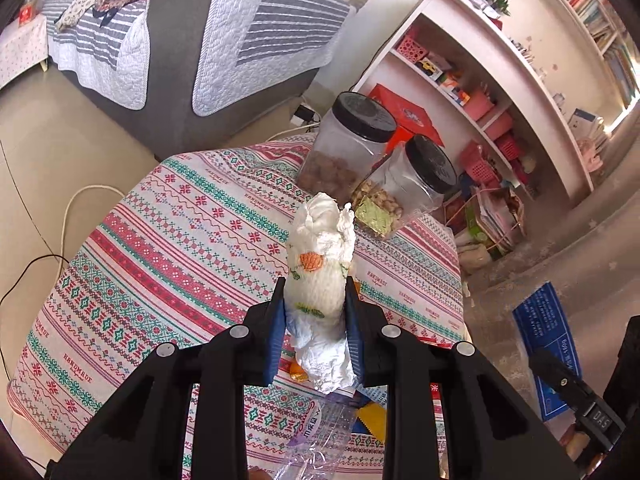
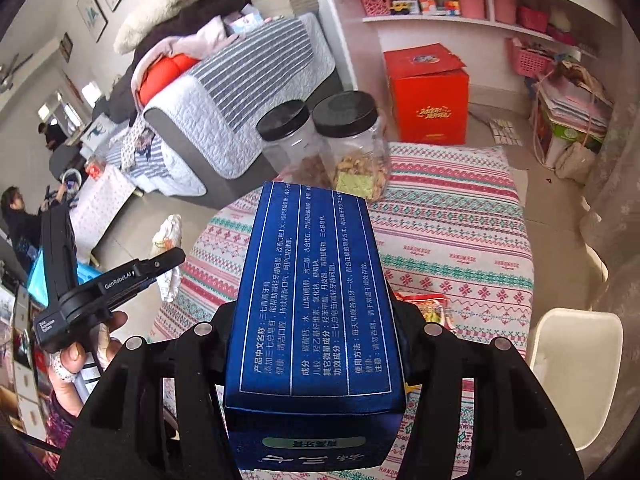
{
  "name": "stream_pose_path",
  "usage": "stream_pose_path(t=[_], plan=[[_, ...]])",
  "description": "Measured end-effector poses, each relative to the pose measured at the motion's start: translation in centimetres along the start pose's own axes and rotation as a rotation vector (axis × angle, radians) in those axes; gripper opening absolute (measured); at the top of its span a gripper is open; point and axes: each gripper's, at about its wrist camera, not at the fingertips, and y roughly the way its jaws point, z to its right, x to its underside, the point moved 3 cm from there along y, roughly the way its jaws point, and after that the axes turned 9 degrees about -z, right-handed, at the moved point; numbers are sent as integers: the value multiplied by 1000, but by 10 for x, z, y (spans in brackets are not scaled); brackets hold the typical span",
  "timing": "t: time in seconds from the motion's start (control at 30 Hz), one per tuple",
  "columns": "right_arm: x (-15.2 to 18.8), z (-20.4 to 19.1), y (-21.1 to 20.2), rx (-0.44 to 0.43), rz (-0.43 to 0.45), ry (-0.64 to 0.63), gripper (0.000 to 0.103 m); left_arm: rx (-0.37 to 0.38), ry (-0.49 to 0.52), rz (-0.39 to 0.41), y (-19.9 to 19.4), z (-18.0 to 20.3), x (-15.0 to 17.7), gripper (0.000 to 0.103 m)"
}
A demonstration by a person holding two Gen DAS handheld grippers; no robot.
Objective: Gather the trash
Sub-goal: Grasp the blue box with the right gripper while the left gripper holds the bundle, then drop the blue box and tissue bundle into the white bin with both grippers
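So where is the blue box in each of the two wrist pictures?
Left wrist view: the blue box shows at the lower right edge, beyond the table.
Right wrist view: the blue box fills the centre, between the right tongs.
Shared landmark: the two black-lidded jars on the patterned tablecloth.

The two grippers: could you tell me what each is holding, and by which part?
The left gripper pinches a crumpled tissue wad around its middle. The right gripper clamps a blue box by its long sides.
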Motion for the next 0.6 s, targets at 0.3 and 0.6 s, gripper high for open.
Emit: stream_pose_path(t=[0.3,0.6], plan=[[36,90,-60,237,266,252,54,-7,78,-25,18,29,10,27],[90,166,-97,563,435,422,54,-29,146,-47,35,57,25,27]])
